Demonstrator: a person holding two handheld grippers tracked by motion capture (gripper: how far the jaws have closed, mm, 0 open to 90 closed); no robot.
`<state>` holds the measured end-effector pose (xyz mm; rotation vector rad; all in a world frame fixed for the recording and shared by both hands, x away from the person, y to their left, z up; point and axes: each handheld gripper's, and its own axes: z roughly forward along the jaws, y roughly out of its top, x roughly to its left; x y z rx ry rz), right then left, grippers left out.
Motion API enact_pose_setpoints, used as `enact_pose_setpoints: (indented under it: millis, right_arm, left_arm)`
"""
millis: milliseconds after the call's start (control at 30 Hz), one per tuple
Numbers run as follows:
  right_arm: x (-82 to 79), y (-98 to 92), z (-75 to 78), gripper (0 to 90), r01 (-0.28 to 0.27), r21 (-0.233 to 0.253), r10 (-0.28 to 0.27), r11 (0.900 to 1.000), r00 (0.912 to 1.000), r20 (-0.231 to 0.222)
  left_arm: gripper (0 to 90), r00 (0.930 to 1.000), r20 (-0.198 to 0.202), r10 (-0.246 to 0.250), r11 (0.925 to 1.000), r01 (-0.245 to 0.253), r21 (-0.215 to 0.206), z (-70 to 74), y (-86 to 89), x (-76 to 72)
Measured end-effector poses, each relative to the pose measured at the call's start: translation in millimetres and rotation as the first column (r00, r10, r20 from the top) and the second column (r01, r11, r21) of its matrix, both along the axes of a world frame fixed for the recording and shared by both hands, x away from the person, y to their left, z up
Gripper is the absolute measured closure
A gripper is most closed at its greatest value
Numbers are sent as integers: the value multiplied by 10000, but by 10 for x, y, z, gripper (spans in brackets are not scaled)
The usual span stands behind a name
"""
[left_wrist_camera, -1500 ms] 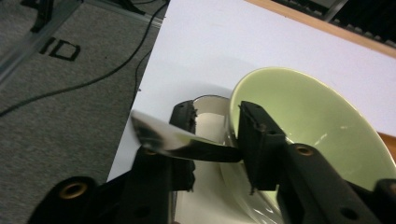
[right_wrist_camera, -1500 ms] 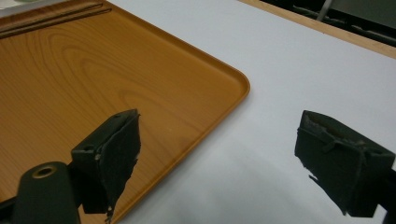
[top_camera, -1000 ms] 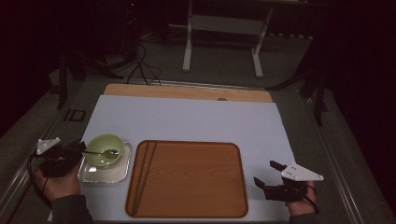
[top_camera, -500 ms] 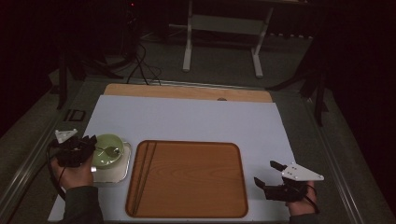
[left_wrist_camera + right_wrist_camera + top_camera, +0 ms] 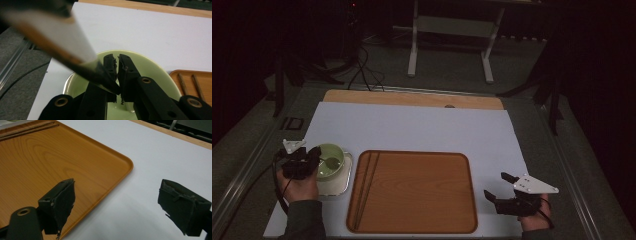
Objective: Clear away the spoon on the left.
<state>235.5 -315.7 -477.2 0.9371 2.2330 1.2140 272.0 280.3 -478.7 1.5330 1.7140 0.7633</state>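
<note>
Left tool (image 5: 117, 72) pinched over green bowl (image 5: 152, 72); no writing legible

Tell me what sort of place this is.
Probably a recording setup in a dim lab or studio, not a dining room: a white-topped table laid with a wooden tray and green bowl, cables on the carpeted floor, and a bare metal stand behind.

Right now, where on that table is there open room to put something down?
The white mat is bare behind the wooden tray, and between the tray and the right gripper. Most of the tray is free; chopsticks lie along its left edge. It is crowded where the left gripper meets the green bowl.
</note>
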Motion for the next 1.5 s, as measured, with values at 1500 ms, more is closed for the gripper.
enact_pose_setpoints:
  millis: [1500]
  right_arm:
    - [-10,-13,6,142,-6,44,6,10000,10000,18]
  left_arm:
    - [895,9509,1923,-2425,9701,2361,559,701,-322,-376]
